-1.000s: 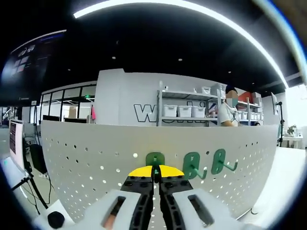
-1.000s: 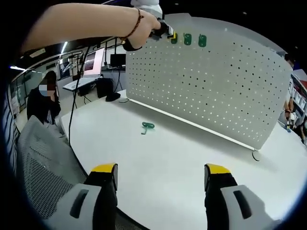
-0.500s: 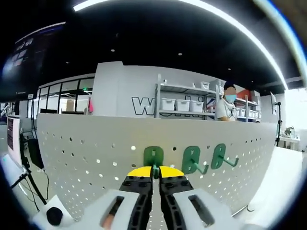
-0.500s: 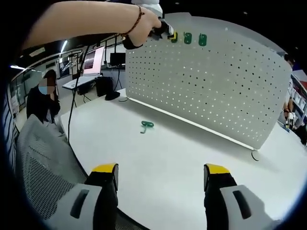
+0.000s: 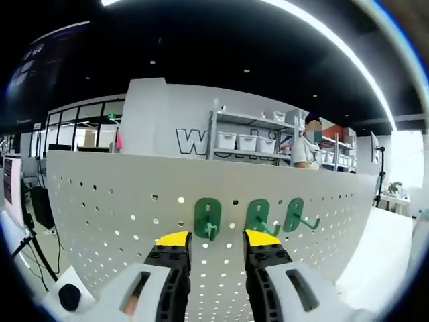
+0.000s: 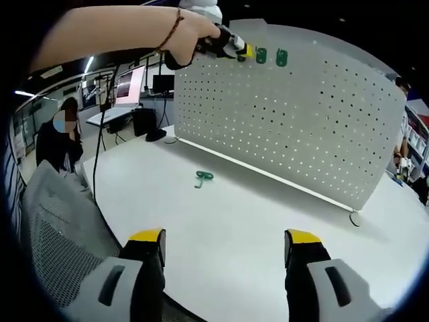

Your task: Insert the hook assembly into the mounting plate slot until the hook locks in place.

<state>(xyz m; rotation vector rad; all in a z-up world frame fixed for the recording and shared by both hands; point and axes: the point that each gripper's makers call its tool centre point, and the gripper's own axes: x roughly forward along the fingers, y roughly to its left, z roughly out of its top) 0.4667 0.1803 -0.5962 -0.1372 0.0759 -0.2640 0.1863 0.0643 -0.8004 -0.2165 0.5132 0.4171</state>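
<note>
I see the white desk (image 6: 221, 228) carrying an upright pegboard (image 6: 301, 127), with one green hook (image 6: 204, 178) lying just before it.

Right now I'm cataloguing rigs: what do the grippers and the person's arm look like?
Both the left gripper and right gripper have black jaws with yellow tips on pale grey bodies with dark slots. The arm is sleeveless, with a beaded wrist bracelet.

Bright, even light from ceiling strips (image 5: 335, 47); the white table (image 6: 234, 221) shows only soft shadows. Edges bow with fisheye distortion; the centre is sharp, without glare.
</note>
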